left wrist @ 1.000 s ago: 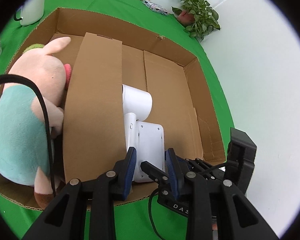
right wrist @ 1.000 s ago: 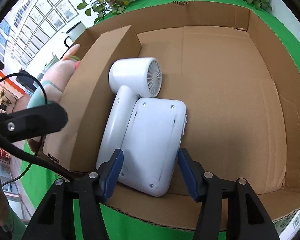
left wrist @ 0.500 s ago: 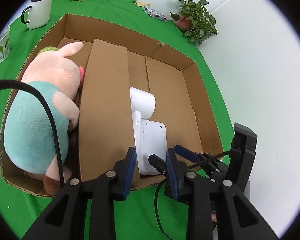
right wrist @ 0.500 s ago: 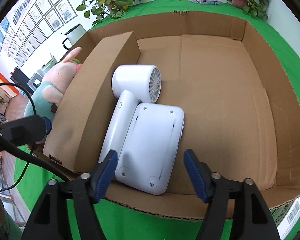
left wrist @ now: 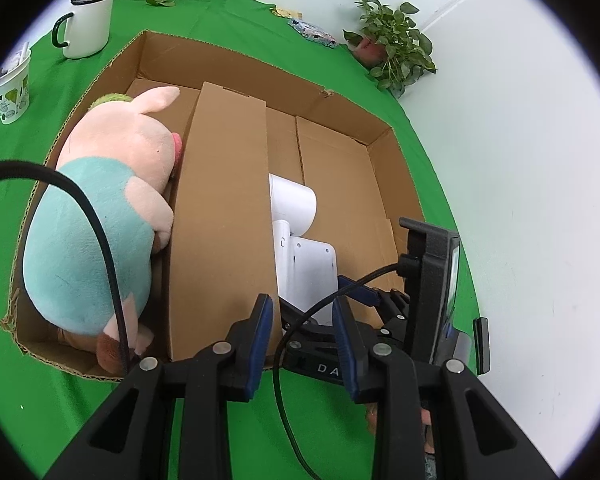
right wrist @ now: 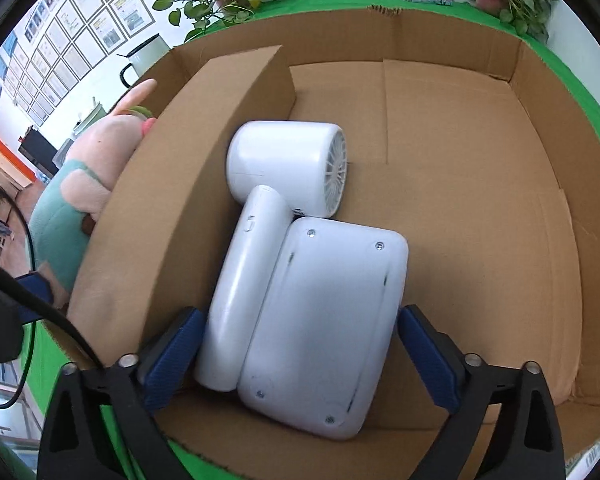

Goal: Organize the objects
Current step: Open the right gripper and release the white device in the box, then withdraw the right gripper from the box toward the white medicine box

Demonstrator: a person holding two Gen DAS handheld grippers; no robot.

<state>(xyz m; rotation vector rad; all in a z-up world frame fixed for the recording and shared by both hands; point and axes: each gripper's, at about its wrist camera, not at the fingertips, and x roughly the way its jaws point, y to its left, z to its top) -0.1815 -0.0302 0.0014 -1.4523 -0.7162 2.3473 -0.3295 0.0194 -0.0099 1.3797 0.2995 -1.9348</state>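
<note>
A green-covered table [left wrist: 228,20] carries a wide cardboard box [right wrist: 452,44], open at the top and split by an upright cardboard divider [left wrist: 220,216] into a narrow left compartment and a broad right one. In the left compartment lies a plush pig [left wrist: 100,208] in a teal shirt, filling most of that space with its snout against the divider. In the right compartment, close to the near wall, a white hair dryer [right wrist: 276,204] lies flat beside the divider, its round head toward the far side and grille facing right, and a flat white device [right wrist: 324,332] with screws showing rests just beside its handle, apparently touching it. The right gripper [right wrist: 296,360] hangs over the near rim with its jaws spread wide, one blue pad left of the dryer handle and one right of the white device, straddling both without clearly pressing either. The left gripper [left wrist: 300,340] hovers outside the near wall, jaws parted and empty. Outside the box stand a white mug [left wrist: 86,24] and a paper cup [left wrist: 12,88] at far left. The placing step looks about finished; next, I judge, the right gripper should lift clear without nudging the pair, then seek any item left outside.
</note>
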